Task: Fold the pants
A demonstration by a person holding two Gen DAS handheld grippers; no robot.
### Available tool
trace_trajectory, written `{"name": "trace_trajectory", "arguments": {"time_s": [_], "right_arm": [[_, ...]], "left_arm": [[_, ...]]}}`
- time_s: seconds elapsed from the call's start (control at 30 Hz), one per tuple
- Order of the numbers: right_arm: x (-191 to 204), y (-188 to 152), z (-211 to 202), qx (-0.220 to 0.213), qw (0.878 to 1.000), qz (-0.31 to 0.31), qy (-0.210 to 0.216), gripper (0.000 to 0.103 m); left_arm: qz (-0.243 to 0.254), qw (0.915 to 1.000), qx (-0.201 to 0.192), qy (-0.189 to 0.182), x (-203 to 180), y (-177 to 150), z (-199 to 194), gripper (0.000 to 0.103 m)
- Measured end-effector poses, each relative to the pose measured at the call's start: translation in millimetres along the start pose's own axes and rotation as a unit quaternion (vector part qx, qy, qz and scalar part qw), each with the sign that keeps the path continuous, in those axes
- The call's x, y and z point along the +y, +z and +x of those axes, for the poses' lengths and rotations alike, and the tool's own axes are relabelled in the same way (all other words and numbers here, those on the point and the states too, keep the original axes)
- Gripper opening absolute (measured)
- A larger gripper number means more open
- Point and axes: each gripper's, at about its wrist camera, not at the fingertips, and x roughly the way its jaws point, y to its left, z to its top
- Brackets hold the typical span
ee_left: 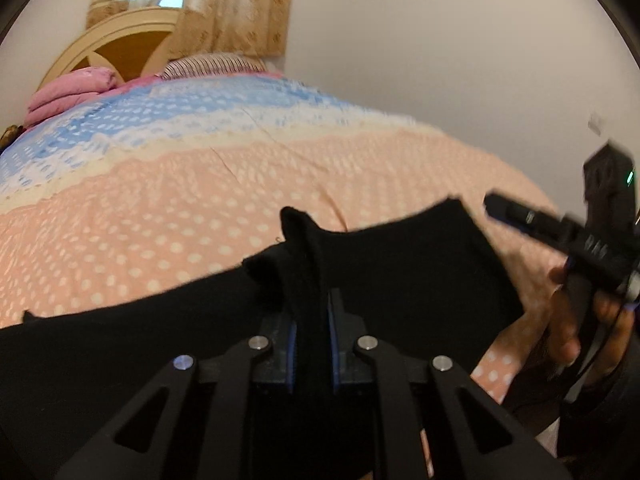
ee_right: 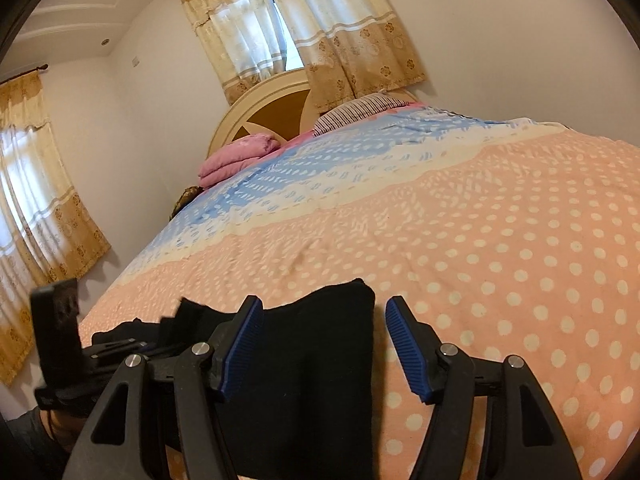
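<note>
Black pants (ee_left: 400, 272) lie on the bed's pink dotted cover (ee_left: 200, 208). My left gripper (ee_left: 312, 312) is shut on a bunched fold of the pants, which rises between its blue pads. In the left wrist view my right gripper (ee_left: 504, 210) hovers at the right, beside the pants' corner, held by a hand. In the right wrist view the right gripper (ee_right: 322, 308) is open; the pants' corner (ee_right: 320, 360) lies between its blue pads (ee_right: 404, 344) without being pinched. The left gripper's body (ee_right: 60, 344) shows at the left there.
The bed runs back to a cream headboard (ee_right: 276, 108), with a folded pink blanket (ee_right: 240, 156) and a striped pillow (ee_right: 360, 108). Curtained windows (ee_right: 304, 28) stand behind and at the left. A white wall (ee_left: 460, 60) borders the bed's right side.
</note>
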Motion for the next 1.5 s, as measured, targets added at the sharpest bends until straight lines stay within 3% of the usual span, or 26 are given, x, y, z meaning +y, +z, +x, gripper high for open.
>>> {"name": "trace_trajectory", "arguments": {"time_s": [0.13, 0.23, 0.4, 0.57, 0.67, 0.8, 0.87, 0.93, 1.1, 1.17, 1.23, 1.4, 1.5], "right_arm": [[8, 1, -6, -0.008, 1.000, -0.012, 0.011, 0.066], [14, 2, -9, -0.011, 1.000, -0.017, 0.017, 0.066], [24, -3, -5, 0.006, 0.998, -0.035, 0.043, 0.066], [46, -15, 6, 0.041, 0.992, -0.085, 0.083, 0.066], [54, -28, 20, 0.074, 0.988, -0.109, 0.076, 0.066], [60, -33, 23, 0.076, 0.986, -0.123, 0.077, 0.066], [63, -37, 27, 0.086, 0.985, -0.132, 0.071, 0.066], [62, -46, 41, 0.126, 0.980, -0.144, 0.055, 0.066], [71, -53, 40, 0.119, 0.973, -0.195, 0.033, 0.066], [69, -51, 36, 0.109, 0.975, -0.187, 0.039, 0.066], [68, -49, 35, 0.105, 0.977, -0.179, 0.039, 0.066], [74, -49, 29, 0.079, 0.978, -0.190, 0.028, 0.066], [90, -57, 31, 0.086, 0.969, -0.227, 0.035, 0.068]], "left_arm": [[-0.017, 0.9996, -0.019, 0.007, 8, 2, -21, 0.013], [-0.024, 0.9988, -0.025, 0.035, 18, -3, -33, 0.013], [-0.067, 0.9960, -0.009, 0.058, 46, -14, -20, 0.013], [-0.066, 0.9956, -0.003, 0.066, 48, -23, -9, 0.013], [-0.066, 0.9957, 0.001, 0.065, 49, -24, -14, 0.013], [-0.074, 0.9957, -0.004, 0.055, 53, -24, -23, 0.013], [-0.071, 0.9952, 0.003, 0.068, 55, -27, -19, 0.013], [-0.083, 0.9940, 0.020, 0.069, 59, -31, -11, 0.013], [-0.081, 0.9932, 0.020, 0.081, 59, -34, -13, 0.023], [-0.065, 0.9917, 0.015, 0.110, 56, -35, -17, 0.048], [-0.048, 0.9884, 0.004, 0.144, 54, -37, -22, 0.063], [-0.051, 0.9883, 0.005, 0.144, 63, -44, -23, 0.065], [-0.050, 0.9884, 0.004, 0.143, 64, -45, -21, 0.066]]}}
